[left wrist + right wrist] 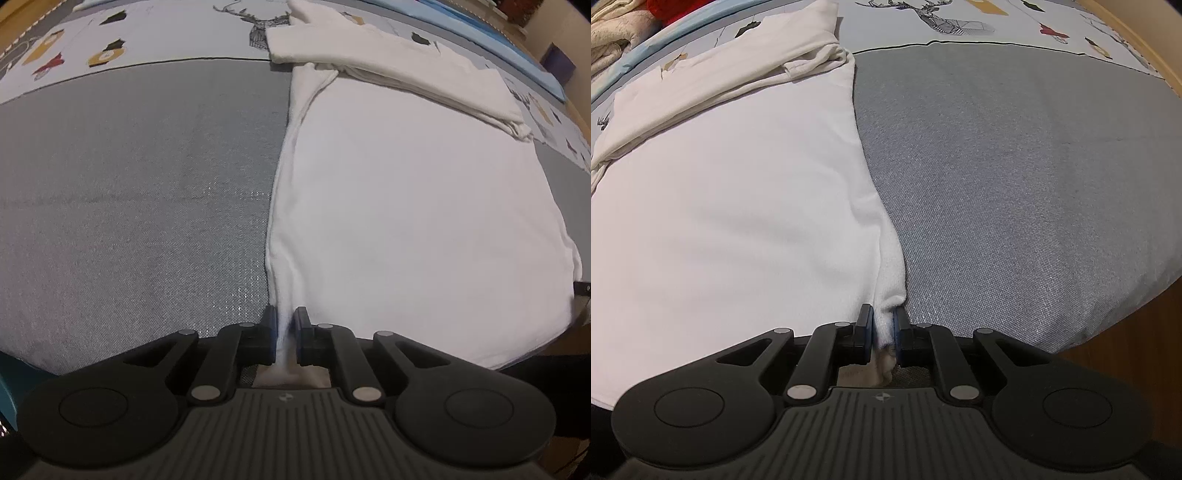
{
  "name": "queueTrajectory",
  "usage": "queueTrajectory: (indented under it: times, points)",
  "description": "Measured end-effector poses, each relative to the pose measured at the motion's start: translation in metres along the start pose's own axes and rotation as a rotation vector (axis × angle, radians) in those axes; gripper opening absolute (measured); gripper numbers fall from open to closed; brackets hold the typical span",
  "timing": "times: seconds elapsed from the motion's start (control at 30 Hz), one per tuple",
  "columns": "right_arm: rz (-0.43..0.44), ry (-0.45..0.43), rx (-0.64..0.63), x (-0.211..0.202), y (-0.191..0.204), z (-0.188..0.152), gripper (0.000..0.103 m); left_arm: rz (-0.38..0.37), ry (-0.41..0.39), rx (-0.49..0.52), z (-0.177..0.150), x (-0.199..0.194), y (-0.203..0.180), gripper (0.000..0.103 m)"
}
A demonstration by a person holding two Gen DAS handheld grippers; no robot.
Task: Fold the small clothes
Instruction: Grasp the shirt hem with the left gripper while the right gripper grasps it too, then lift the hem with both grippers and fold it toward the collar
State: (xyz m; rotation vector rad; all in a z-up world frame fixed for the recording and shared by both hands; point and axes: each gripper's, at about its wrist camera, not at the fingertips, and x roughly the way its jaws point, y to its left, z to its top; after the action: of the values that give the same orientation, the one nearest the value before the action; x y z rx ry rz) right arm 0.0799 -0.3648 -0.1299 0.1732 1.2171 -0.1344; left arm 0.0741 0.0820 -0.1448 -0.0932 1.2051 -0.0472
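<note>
A white shirt [413, 206] lies flat on a grey cloth surface [140, 192], with its sleeves folded across the far end [391, 62]. My left gripper [285, 317] is shut on the shirt's near left corner at the hem. The same shirt shows in the right wrist view [731, 206], its folded sleeves at the far left [731, 66]. My right gripper [883, 317] is shut on the shirt's near right corner. Both grippers sit low at the near edge of the cloth.
The grey cloth [1015, 177] has a patterned border with deer and bird prints [110, 40]. A pile of other clothes [613, 33] lies at the far left in the right wrist view. The surface's edge drops off at the right [1126, 302].
</note>
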Motion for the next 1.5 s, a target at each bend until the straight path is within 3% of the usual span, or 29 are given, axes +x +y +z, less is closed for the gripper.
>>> queueTrajectory:
  times: [0.33,0.6,0.9,1.1,1.17,1.33,1.5]
  points:
    - [0.018,-0.025,0.014,-0.005,0.0,0.0,0.01,0.002,-0.013,0.02,-0.002,-0.003,-0.004,0.006]
    - [0.089,-0.181,0.025,-0.042,0.0,0.001,0.009,-0.025,-0.113,0.034,-0.002,-0.032,-0.006,0.004]
    - [0.27,-0.41,0.029,-0.143,-0.028,-0.007,0.007,-0.138,-0.257,0.078,-0.006,-0.119,0.005,0.003]
    - [0.417,-0.523,0.016,-0.229,-0.064,-0.039,0.006,-0.239,-0.342,0.034,-0.042,-0.215,0.027,0.003]
    - [0.45,-0.547,0.023,-0.243,-0.074,-0.048,0.006,-0.254,-0.362,-0.004,-0.052,-0.231,0.033,0.003]
    - [0.422,-0.508,0.082,-0.213,-0.077,-0.025,0.007,-0.247,-0.342,-0.058,-0.029,-0.206,0.035,0.003]
    - [0.36,-0.448,0.072,-0.151,-0.047,0.037,0.006,-0.165,-0.25,-0.018,0.043,-0.129,0.022,0.003]
